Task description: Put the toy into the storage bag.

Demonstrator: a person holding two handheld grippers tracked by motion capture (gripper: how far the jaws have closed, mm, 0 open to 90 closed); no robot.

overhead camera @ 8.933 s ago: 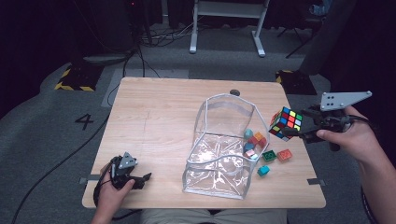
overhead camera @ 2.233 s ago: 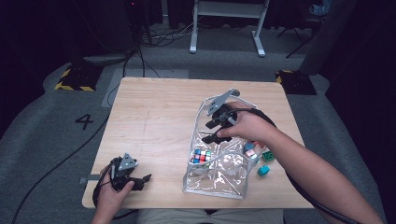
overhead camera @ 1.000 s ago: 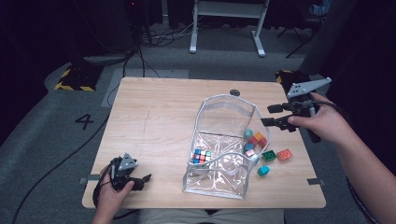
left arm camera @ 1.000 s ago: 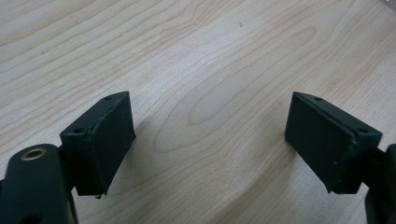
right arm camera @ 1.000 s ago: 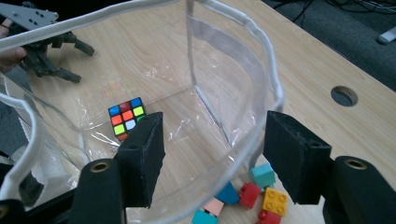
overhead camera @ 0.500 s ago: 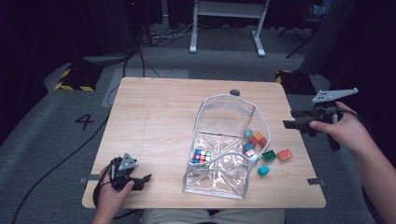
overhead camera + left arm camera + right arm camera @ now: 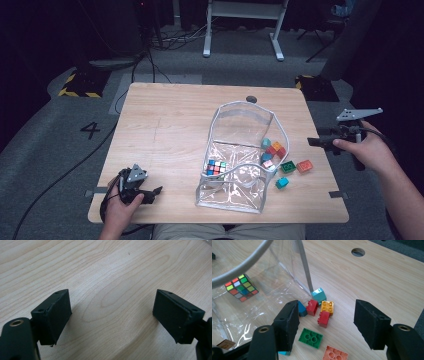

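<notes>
**Cube bagged, right gripper back over the bricks**

I had the multicoloured puzzle cube (image 7: 216, 167) lying inside the clear plastic zip pouch (image 7: 240, 200), where a moment earlier it had still been in my right gripper (image 7: 325, 325). That gripper had since pulled out of the pouch to the right edge of the wooden tabletop (image 7: 170, 125), its jaws spread with nothing between them. To me that meant the cube was done and the loose bricks came next. Through its jaws I saw the red brick (image 7: 323, 318), yellow brick (image 7: 327, 307), green flat brick (image 7: 310, 337) and orange flat brick (image 7: 334, 354) beside the pouch wall. My left gripper (image 7: 111, 315) rested over bare wood, jaws wide apart and empty. A blue brick (image 7: 302, 309) sat half hidden behind one jaw, and the pouch's glare blurred its floor.
</notes>
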